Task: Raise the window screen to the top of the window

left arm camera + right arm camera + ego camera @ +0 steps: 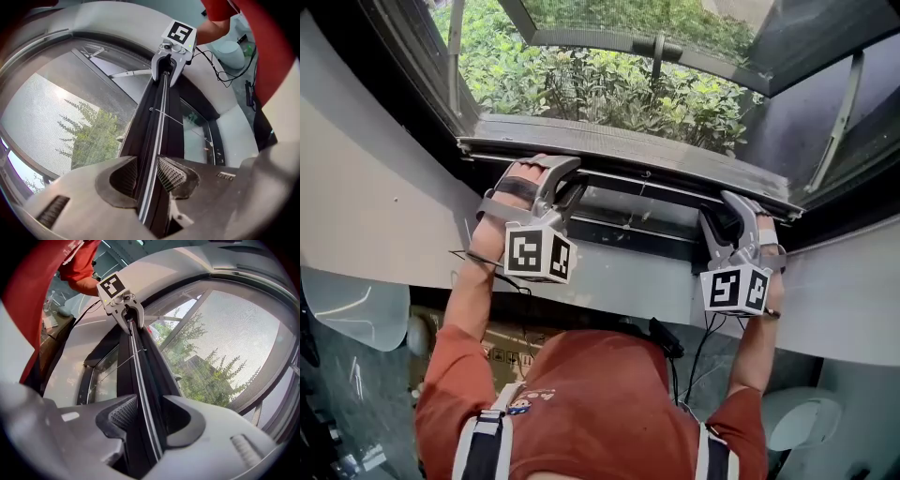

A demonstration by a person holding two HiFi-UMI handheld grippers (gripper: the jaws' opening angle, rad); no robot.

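We find the window screen's bottom bar [649,184] lying low along the window's lower edge [619,141], its mesh [51,117] stretched beyond it. Our left gripper [146,176] clamps the bar near its left end and our right gripper [150,416] near its right end, pads pressed on both faces

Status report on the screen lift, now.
Grippers: left gripper shut on screen bar; right gripper straddles it, grip unclear. Bar low by the sill. No obstruction seen.

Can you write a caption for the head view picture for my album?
A person holds left tongs and right tongs around the window screen bar, green bushes outside.
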